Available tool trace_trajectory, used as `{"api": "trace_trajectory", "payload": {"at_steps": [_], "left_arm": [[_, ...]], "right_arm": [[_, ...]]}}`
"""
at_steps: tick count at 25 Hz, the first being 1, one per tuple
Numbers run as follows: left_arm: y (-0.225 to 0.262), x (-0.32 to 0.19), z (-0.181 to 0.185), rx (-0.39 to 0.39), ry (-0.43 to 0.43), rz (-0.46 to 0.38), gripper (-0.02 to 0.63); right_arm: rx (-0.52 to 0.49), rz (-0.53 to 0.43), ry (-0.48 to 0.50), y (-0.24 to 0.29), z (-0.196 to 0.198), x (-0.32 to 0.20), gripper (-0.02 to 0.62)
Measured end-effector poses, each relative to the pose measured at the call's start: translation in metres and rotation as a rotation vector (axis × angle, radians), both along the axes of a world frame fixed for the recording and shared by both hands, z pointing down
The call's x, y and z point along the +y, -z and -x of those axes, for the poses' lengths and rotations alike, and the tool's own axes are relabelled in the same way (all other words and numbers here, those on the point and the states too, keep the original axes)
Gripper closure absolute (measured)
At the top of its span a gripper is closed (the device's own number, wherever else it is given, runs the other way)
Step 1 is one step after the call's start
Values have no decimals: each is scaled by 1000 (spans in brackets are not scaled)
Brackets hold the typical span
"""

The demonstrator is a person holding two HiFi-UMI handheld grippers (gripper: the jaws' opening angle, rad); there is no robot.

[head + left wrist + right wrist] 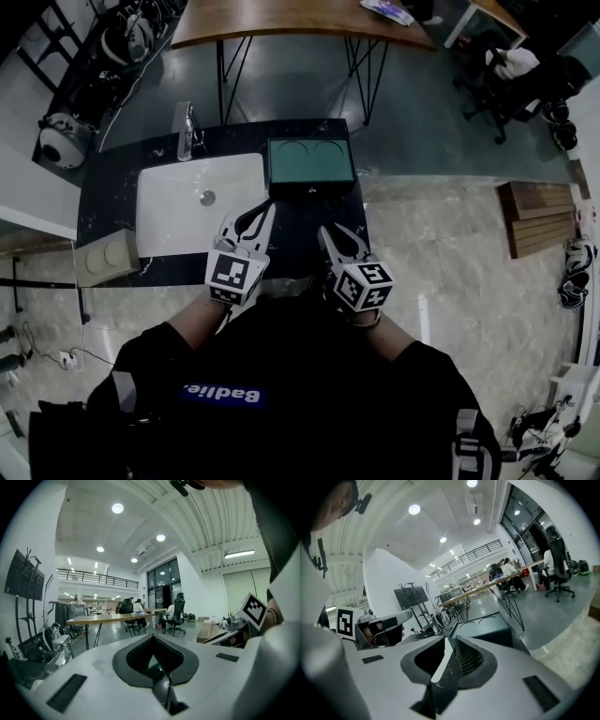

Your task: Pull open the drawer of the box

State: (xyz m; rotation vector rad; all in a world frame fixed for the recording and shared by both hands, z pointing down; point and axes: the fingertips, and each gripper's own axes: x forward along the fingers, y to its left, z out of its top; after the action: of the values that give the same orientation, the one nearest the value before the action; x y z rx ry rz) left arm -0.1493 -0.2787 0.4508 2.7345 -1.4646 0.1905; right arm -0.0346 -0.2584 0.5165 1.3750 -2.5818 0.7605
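At far edge of dark tabletop (300, 230), just right of white basin (187, 202): green box (311, 161), drawer (311, 187) not pulled out, front toward person. Forearms (192, 323) bent, close to torso, both tongs aimed at box, short of it. Left tongs (266, 208) pinched together, empty. Right tongs (337, 236) narrowly parted, empty.
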Motion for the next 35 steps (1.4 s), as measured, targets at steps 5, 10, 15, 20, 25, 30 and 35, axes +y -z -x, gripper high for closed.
{"api": "trace_trajectory", "payload": {"at_steps": [5,10,15,20,25,30,35], "left_arm": [[-5,-43,0,-70,71,-22,604],[-23,-93,-6,-150,93,-3,604],[-54,-133,-15,-222,79,30,604],[-85,-160,-23,-284,63,95,604],[-115,-185,-26,-340,34,131,604],[-133,-203,-21,-412,37,176,604],[-141,-208,-22,-463,25,189,604]], "right_arm": [[-30,53,48,-14,-10,-39,522],[-48,143,74,-45,-19,-68,522],[-62,223,78,-74,-21,-90,522],[-107,314,81,-97,-17,-99,502],[-194,398,42,-113,-10,-107,502],[-258,446,-7,-125,-3,-116,502],[-305,491,-54,-132,3,-123,502]]}}
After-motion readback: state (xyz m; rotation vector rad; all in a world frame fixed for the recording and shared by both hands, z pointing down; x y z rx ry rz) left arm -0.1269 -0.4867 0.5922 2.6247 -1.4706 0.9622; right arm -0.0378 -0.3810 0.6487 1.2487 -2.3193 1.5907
